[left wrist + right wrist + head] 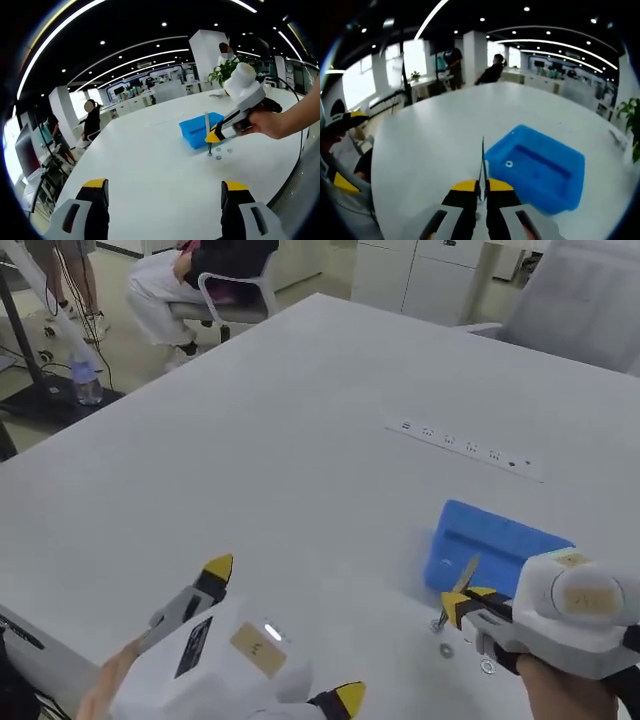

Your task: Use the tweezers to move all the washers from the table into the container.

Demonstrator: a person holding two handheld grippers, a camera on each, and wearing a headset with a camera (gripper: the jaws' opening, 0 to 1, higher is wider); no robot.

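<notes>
My right gripper (468, 606) is shut on metal tweezers (455, 592), whose upper end rises over the blue container (495, 545). Their lower end points down at the table beside a few small washers (446, 651) in front of the container. The left gripper view shows the tweezers (207, 131) upright, tip by the washers (218, 157) near the container (199, 129). In the right gripper view, the gripper (482, 187) clamps the tweezers (483, 160), and one washer (509, 163) lies inside the container (542, 170). My left gripper (283, 633) hovers open and empty at the near left (165, 187).
A strip of sockets (465, 448) is set into the white table (300, 440) behind the container. A person sits on a chair (225, 290) beyond the far edge, a water bottle (85, 378) stands on the floor, and another chair (580, 300) stands at the far right.
</notes>
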